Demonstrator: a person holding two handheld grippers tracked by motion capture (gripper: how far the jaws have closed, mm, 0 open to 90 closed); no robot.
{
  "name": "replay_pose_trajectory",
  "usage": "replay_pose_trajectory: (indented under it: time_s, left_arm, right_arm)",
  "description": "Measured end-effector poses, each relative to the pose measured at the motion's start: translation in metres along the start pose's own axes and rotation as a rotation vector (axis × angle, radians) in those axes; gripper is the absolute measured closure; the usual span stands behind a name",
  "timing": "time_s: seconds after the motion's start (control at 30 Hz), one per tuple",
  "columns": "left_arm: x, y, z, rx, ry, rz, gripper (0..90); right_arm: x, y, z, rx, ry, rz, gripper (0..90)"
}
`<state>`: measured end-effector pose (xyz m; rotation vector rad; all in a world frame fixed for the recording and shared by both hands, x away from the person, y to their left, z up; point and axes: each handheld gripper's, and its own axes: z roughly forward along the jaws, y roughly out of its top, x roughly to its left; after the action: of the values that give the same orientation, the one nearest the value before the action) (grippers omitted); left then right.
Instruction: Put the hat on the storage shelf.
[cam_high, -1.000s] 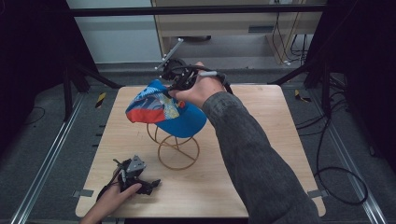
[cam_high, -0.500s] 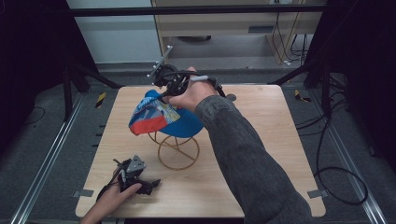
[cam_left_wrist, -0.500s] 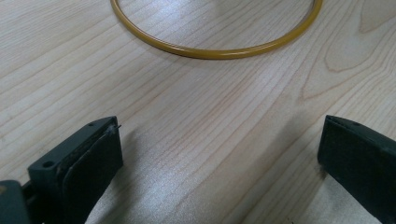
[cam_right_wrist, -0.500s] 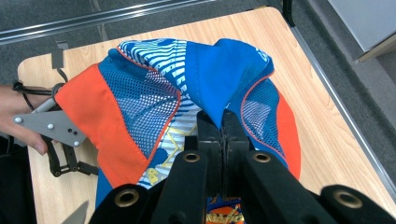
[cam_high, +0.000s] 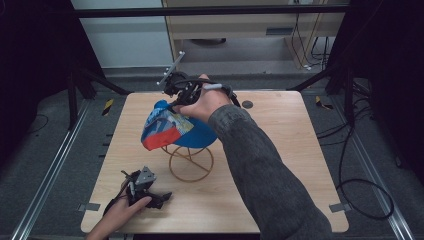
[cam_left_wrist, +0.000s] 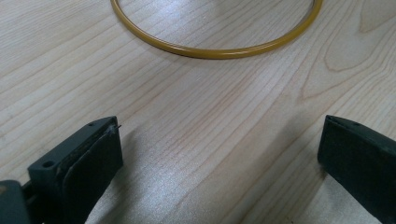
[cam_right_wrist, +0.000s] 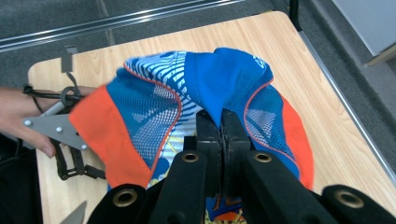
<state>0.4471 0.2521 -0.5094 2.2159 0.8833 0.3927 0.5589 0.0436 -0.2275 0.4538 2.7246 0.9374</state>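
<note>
A blue and orange mesh cap (cam_high: 170, 127) hangs over a gold wire stand (cam_high: 190, 165) in the middle of the table. My right gripper (cam_high: 175, 103) reaches in from the far side and is shut on the cap's blue crown fabric (cam_right_wrist: 219, 79), with its jaws (cam_right_wrist: 222, 126) pinched together. The orange brim (cam_right_wrist: 105, 140) droops toward the front left. My left gripper (cam_high: 161, 196) rests low at the table's front left, open, with bare wood between its jaws (cam_left_wrist: 219, 158). The stand's base ring (cam_left_wrist: 210, 50) lies just ahead of it.
The wooden table (cam_high: 310, 140) has bare room on its right half and along the front. Metal rails (cam_high: 50, 170) run beside it on the floor, and cables (cam_high: 360, 195) lie to the right. A dark round mark (cam_high: 247, 104) sits near the far edge.
My right gripper has shifted slightly to the left with the cap, which has swung so that its orange brim drops toward the front left. The left gripper has stayed put.
</note>
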Motion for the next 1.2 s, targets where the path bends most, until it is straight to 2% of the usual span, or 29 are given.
replay_pose_trajectory:
  time_s: [0.43,0.73,0.93,1.2]
  left_arm:
    - [0.0,0.0,0.0,0.0,-0.001,-0.001,0.0]
    - [0.0,0.0,0.0,0.0,-0.001,-0.001,0.0]
    - [0.0,0.0,0.0,0.0,-0.001,-0.001,0.0]
    - [0.0,0.0,0.0,0.0,-0.002,0.0,0.0]
  right_arm:
    - [0.001,-0.003,0.001,-0.002,0.005,0.0,84.1]
    - [0.0,-0.006,-0.005,-0.026,-0.004,0.021,73.3]
    - [0.0,-0.008,-0.007,-0.023,-0.007,0.026,66.4]
    - [0.0,-0.012,-0.012,-0.052,-0.016,0.038,57.2]
